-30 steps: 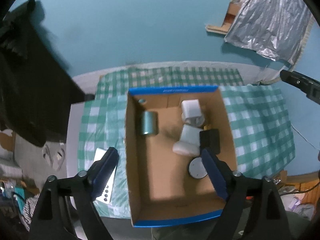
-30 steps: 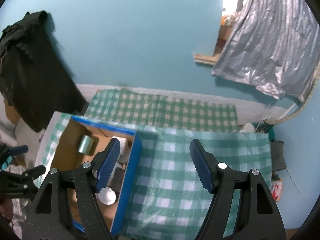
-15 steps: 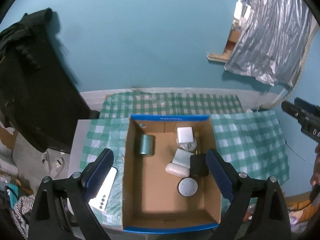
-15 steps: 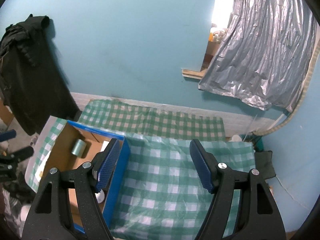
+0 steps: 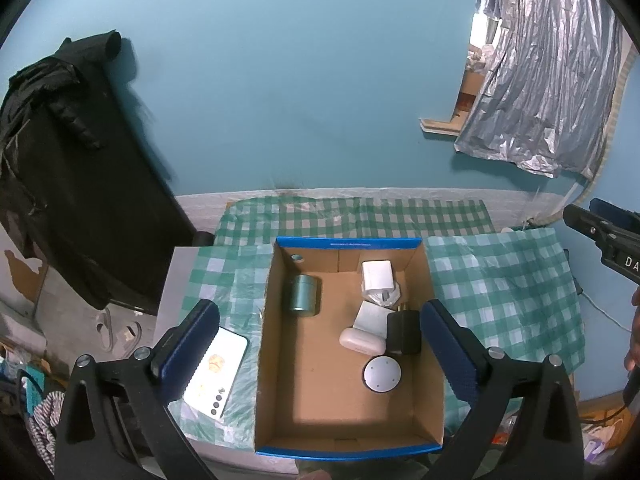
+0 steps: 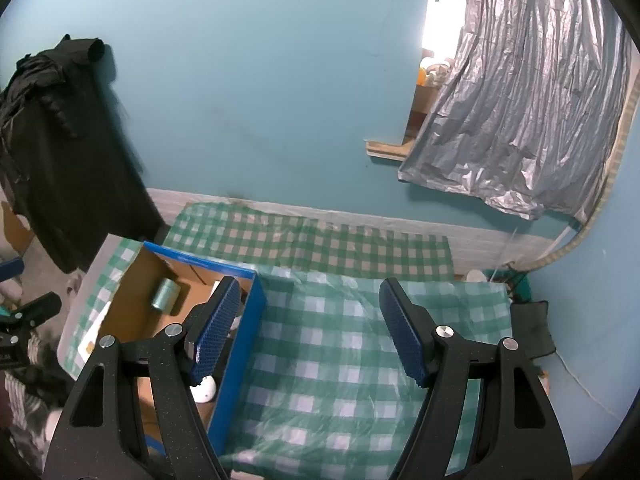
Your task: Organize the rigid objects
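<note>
A blue-edged cardboard box (image 5: 344,244) stands on the green checked cloth. In it lie a metal cylinder (image 5: 302,300), a white charger (image 5: 376,276), a white case (image 5: 362,340), a black adapter (image 5: 404,332) and a round white puck (image 5: 382,374). A white phone (image 5: 216,372) lies on the cloth left of the box. My left gripper (image 5: 316,344) is open and empty, high above the box. My right gripper (image 6: 310,328) is open and empty above bare cloth right of the box (image 6: 240,320).
The table stands against a teal wall (image 5: 300,100). A black garment (image 5: 68,180) hangs at the left. A silver curtain (image 6: 520,100) hangs at the right. Checked cloth (image 6: 340,360) covers the table right of the box. Clutter lies on the floor at the left.
Both grippers have risen and pulled back from the table, so the box and cloth look smaller. Both stay open and empty. The objects have not moved.
</note>
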A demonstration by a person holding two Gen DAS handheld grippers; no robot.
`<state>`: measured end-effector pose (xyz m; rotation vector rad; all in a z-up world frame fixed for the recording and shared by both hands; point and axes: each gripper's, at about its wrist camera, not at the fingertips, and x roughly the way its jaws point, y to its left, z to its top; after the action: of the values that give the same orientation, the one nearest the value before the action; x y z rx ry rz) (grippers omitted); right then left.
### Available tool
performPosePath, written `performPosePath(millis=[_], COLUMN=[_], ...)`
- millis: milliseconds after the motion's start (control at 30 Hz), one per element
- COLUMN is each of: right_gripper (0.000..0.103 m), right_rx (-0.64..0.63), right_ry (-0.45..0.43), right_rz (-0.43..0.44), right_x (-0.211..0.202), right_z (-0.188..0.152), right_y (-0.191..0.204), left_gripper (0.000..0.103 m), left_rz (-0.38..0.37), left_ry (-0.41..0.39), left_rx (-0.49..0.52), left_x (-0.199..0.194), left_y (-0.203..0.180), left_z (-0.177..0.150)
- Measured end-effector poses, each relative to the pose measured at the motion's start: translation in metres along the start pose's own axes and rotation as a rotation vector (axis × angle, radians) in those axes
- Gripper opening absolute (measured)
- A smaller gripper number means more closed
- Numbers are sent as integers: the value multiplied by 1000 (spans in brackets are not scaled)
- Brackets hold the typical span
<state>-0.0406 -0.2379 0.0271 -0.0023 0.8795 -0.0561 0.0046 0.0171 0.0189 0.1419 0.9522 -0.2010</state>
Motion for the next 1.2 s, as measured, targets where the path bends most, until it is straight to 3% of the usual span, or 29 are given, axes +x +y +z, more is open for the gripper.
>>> performPosePath(millis=[1200], right_gripper=[72], right_rx=[36], right_ry=[34], right_rz=[-3], right_x=[-2], right_z=[-2], right_y=[-1], left_gripper=[101], left_rz=[-5], left_ry=[17], left_rx=[46], left_x=[-2], left_y=[1], left_z=[2])
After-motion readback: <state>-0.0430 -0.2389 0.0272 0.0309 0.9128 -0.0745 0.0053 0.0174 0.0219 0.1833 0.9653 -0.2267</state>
